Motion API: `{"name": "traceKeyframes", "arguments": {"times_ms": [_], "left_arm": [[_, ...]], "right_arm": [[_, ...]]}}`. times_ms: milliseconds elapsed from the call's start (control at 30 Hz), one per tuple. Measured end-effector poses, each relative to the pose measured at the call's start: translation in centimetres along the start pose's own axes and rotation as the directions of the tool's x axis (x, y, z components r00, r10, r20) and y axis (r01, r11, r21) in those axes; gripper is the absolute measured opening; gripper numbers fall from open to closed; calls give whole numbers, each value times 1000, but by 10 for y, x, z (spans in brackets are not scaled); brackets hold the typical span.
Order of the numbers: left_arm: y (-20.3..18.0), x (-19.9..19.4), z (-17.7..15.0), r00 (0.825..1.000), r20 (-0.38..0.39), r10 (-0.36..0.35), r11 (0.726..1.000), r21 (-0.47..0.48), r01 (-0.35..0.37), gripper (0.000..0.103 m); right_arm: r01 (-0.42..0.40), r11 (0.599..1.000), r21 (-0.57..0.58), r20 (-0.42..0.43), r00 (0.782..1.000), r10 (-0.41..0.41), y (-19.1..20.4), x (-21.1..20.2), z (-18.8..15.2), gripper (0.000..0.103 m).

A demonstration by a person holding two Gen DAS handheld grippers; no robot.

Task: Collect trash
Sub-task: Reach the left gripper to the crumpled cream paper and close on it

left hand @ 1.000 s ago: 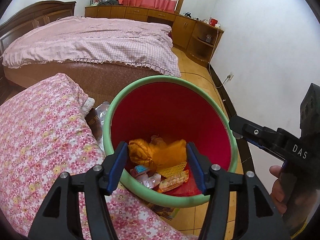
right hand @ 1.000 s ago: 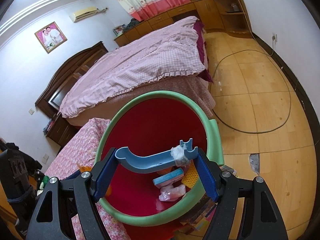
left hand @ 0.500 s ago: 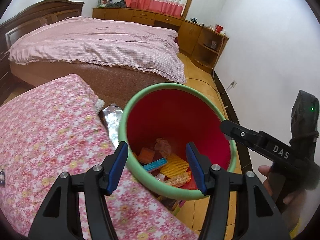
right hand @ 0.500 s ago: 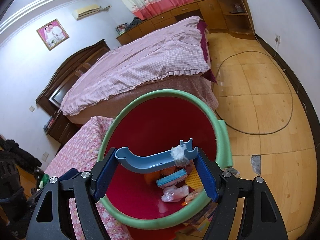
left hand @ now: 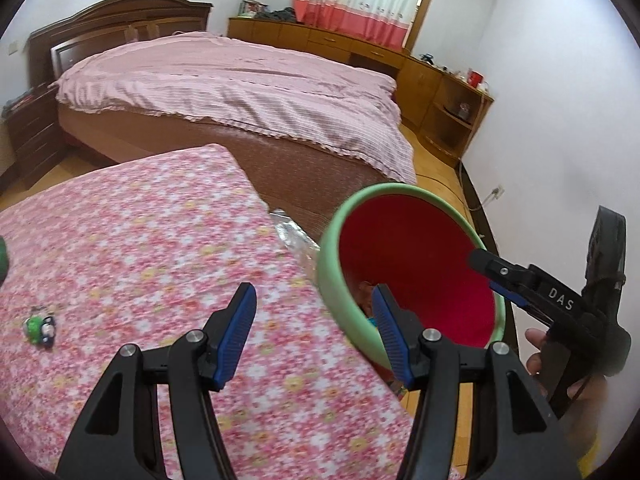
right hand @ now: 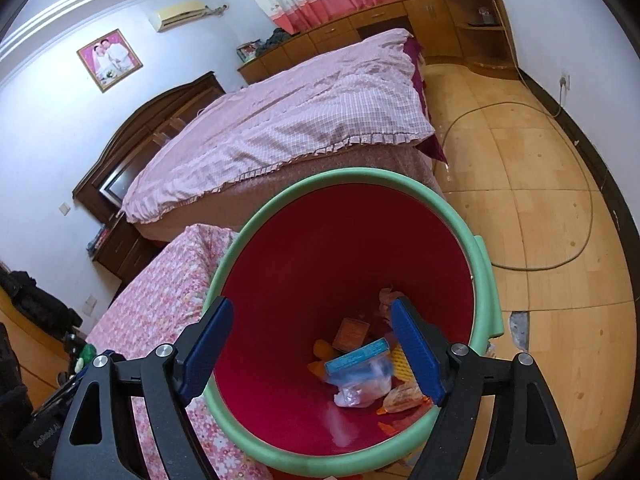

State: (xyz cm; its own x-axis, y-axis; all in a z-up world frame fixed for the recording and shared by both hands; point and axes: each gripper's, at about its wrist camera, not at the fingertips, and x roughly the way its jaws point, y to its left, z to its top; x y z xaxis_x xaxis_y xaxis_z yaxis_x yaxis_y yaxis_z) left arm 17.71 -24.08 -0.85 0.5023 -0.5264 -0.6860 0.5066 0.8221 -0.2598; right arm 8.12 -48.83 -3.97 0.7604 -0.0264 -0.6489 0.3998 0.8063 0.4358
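While both grippers gaped empty, the right gripper hung over the bin, where trash lay at the bottom. Leftward, the left gripper hovered above the floral cloth, a small wrapper nearby. Beyond stood the bed.

Bin beside cloth-covered table, at table's 3 o'clock. Wrappers in bin bottom. Small toy on table, 9 o'clock side. Bed behind both (12 o'clock); cabinets at 1 o'clock.
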Motion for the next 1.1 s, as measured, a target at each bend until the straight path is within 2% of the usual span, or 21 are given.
{"name": "traceKeyframes", "arguments": {"times_ms": [300,467,700,900,1033,1100], "left_arm": [[36,-26,-5,996,27,80,996,-49,-79,60],[66,-43,-8,988,41,148,985,-93,-143,60],[115,-58,-16,969,29,244,959,-158,-236,60],[157,-56,-26,948,-12,319,927,-203,-315,60],[178,-53,-31,938,-42,344,908,-239,-344,60],[184,-57,-34,940,-39,338,903,-267,-336,60]], "right_arm": [[-23,1000,-20,9,1000,23,19,-14,-7,82],[-45,999,-25,2,999,45,34,-19,-12,82],[-63,997,-51,-5,998,62,55,-26,-24,82],[-72,995,-69,-27,997,70,72,-24,-35,82],[-78,994,-81,-47,996,74,84,-19,-41,82],[-80,993,-86,-54,996,76,90,-17,-43,82]]}}
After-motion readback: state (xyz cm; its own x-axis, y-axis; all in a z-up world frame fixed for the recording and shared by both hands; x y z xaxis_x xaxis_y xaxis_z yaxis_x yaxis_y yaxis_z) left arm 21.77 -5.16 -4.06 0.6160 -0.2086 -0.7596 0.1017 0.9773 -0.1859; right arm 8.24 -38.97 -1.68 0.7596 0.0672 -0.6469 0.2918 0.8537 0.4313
